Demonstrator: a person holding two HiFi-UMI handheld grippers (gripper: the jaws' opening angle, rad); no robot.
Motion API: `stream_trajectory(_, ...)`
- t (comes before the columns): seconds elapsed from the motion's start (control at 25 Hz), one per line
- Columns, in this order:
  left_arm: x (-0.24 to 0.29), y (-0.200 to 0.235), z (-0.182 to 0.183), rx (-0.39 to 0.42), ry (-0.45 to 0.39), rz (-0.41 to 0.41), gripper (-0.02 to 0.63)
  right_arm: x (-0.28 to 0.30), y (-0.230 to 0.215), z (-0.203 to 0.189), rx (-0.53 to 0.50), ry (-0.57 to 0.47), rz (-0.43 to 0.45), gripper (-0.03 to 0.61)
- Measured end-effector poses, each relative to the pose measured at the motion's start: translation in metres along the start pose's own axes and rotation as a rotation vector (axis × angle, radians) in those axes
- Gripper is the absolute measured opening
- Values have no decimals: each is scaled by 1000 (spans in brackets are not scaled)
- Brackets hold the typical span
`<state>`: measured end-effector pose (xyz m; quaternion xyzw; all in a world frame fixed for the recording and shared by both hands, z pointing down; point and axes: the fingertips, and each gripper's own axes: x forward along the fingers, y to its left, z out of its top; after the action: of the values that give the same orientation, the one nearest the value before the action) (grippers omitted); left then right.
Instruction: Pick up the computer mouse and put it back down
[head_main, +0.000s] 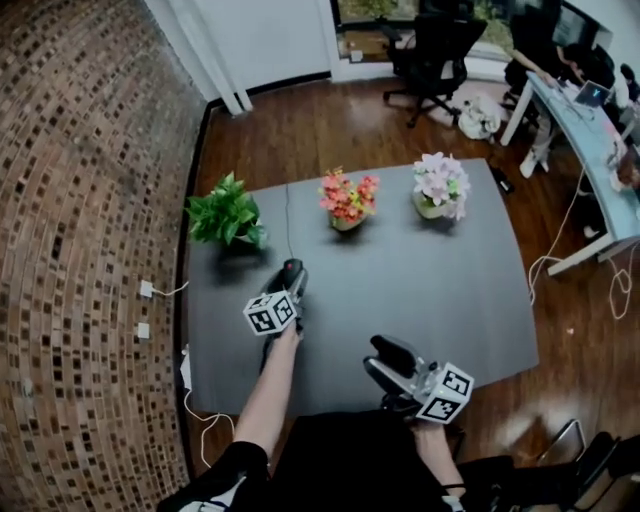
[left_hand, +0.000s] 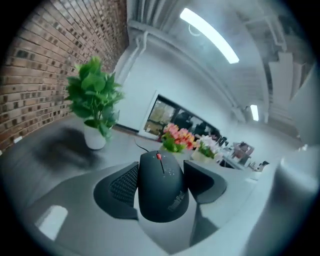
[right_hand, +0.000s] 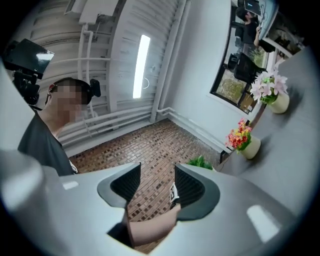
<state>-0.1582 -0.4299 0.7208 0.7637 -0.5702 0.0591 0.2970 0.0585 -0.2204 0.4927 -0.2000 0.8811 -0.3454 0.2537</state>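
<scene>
Grey table (head_main: 400, 270) fills the middle of the room, its near edge hidden behind the person. Along its far side stand a green potted plant (head_main: 225, 212), a pot of orange flowers (head_main: 347, 198) and a pot of pale pink flowers (head_main: 440, 185). The right gripper (head_main: 385, 362) hangs at the near edge, jaws moderately apart with nothing between them. The left gripper (left_hand: 162, 172) clamps the black computer mouse (left_hand: 162, 192) by its sides over the table's left part; whether its underside touches the surface is hard to make out. Its thin cable (head_main: 288, 220) trails toward the plants.
</scene>
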Motion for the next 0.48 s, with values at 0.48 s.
stream_trajectory(0.48, 76, 64, -80, 183, 215, 308, 285, 2, 1, 7, -39, 44, -65, 209)
